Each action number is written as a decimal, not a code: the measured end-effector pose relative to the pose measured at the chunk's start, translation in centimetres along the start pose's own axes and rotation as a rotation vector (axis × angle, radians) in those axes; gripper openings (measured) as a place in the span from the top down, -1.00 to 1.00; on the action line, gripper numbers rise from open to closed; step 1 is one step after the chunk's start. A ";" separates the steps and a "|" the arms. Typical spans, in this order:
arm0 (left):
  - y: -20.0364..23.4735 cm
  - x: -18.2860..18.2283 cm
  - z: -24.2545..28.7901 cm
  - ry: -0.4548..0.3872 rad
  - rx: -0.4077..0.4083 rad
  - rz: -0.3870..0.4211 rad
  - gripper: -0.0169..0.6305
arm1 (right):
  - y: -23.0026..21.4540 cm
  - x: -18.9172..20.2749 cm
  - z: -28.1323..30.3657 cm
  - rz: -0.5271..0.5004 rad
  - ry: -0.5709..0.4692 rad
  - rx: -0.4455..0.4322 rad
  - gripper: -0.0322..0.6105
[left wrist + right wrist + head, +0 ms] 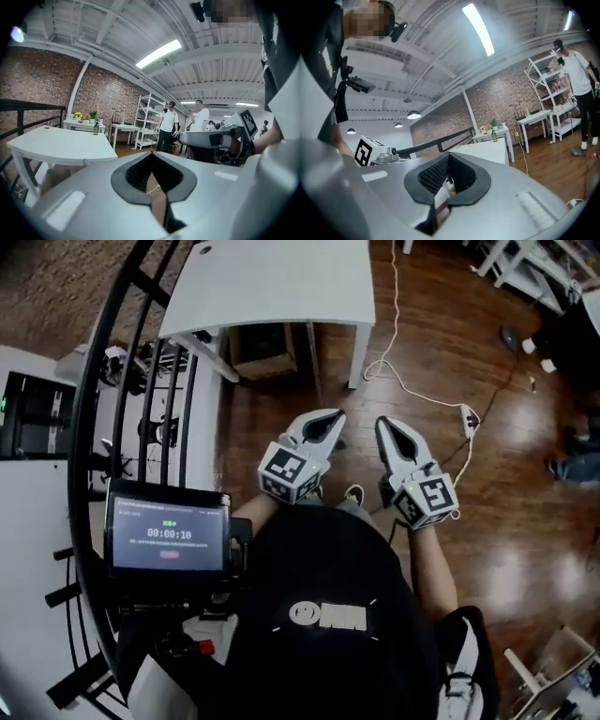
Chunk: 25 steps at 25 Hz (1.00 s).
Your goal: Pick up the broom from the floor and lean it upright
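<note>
- Wooden floor (450,343), head view: left claw (328,423) and right claw (386,427) are side by side, near a white worktop (272,282).
- Left gripper view: left claw pressed together, empty.
- Right gripper view: right claw pressed together, empty; I cannot tell where the broom is.

- White tabletop (272,282): stands on the wood floor (525,521), just beside the black railing (141,362).
- Cardboard box (262,351): sits on the floor under the tabletop.
- White cable (412,390): runs loosely across the floor to a power strip (469,416).
- Display screen (169,535): sits near the railing and shows a timer.
- Green bottle (96,128): stands upright on a small white side table (79,123) against the brick wall (47,89).
- Shelf rack (149,117): white, with two persons in white shirts (166,123) standing beside it.
</note>
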<state>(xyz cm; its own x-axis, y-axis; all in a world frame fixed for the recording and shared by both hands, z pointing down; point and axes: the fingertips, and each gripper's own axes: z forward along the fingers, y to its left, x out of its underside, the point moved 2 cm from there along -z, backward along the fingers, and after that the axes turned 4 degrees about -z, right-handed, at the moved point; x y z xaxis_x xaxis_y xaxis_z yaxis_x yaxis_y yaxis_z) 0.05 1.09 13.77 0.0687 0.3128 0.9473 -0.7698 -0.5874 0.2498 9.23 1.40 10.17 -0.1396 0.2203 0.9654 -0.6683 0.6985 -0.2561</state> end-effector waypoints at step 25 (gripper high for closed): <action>1.6 -2.2 0.5 -0.091 -0.036 0.001 0.91 | 0.5 0.9 5.1 -0.063 0.026 -0.056 0.89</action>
<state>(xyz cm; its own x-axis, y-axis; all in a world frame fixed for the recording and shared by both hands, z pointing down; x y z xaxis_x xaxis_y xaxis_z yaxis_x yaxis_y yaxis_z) -0.97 -0.94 12.15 0.1242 0.2426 0.9621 -0.7922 -0.5596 0.2434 5.02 -1.53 11.19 -0.0792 0.1923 0.9781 -0.6331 0.7483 -0.1983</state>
